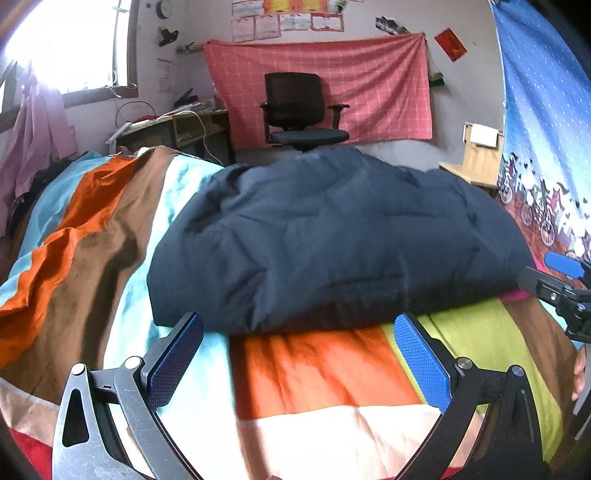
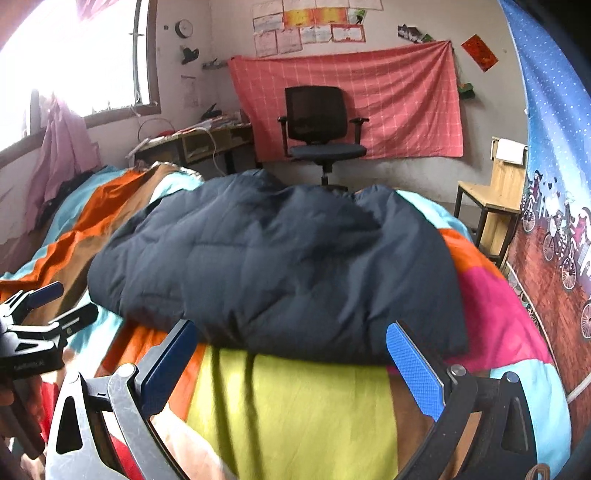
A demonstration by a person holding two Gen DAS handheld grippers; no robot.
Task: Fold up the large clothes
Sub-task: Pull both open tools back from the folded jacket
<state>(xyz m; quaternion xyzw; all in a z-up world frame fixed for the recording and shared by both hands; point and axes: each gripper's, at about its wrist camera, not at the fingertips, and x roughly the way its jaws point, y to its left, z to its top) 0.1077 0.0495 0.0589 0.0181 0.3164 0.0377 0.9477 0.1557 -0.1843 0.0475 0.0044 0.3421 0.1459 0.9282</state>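
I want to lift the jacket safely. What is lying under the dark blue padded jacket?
The dark blue padded jacket lies on a colourful striped bedspread, which shows all around it. Whether anything else is beneath it cannot be seen; the jacket covers that area.

I count one dark padded jacket (image 1: pixel 332 236), one striped bedspread (image 1: pixel 325 373), two grippers: left (image 1: pixel 299 354), right (image 2: pixel 291 360) (four blue pads between them). One office chair (image 2: pixel 321 125), one wooden chair (image 2: pixel 498 192), one desk (image 2: pixel 199 144), one wall clock (image 2: pixel 183 28).
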